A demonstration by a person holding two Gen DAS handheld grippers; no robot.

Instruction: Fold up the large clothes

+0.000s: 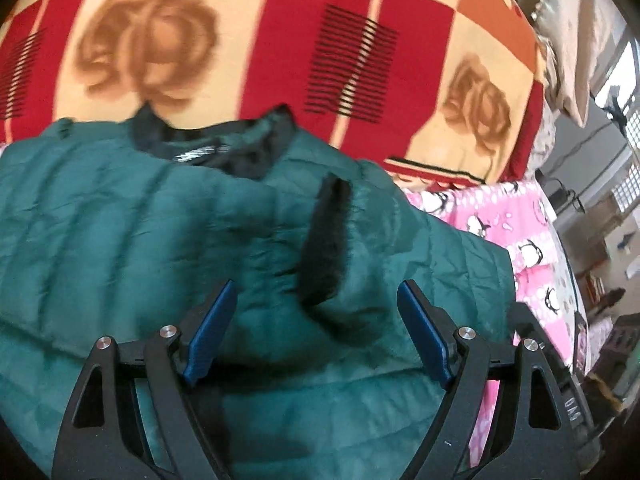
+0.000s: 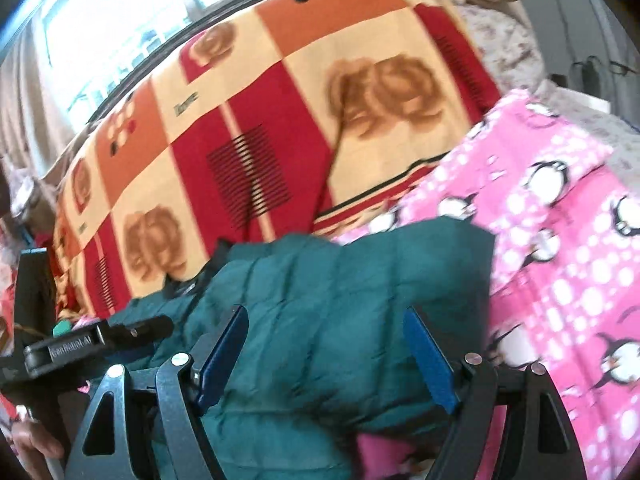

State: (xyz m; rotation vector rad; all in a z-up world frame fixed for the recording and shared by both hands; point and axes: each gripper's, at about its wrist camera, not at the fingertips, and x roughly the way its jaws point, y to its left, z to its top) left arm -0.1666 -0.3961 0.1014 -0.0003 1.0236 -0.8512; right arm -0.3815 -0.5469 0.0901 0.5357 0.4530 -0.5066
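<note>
Two grippers spread wide, left gripper (image 1: 316, 312) and right gripper (image 2: 326, 340) above green jacket (image 1: 120, 220), grasping nothing

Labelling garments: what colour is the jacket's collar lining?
Black, against the dark green quilted jacket; the collar lining shows best in the left wrist view.

The right gripper (image 2: 324, 354) hangs over a dark green quilted jacket (image 2: 320, 300), its blue-padded jaws spread wide with nothing between them. The jacket lies bunched on a pink sheet (image 2: 560, 260) printed with penguins. Farther off lies a red, orange and cream blanket (image 2: 260, 120) with brown roses. At the near left, the left gripper (image 2: 92, 340) pokes in sideways.
</note>
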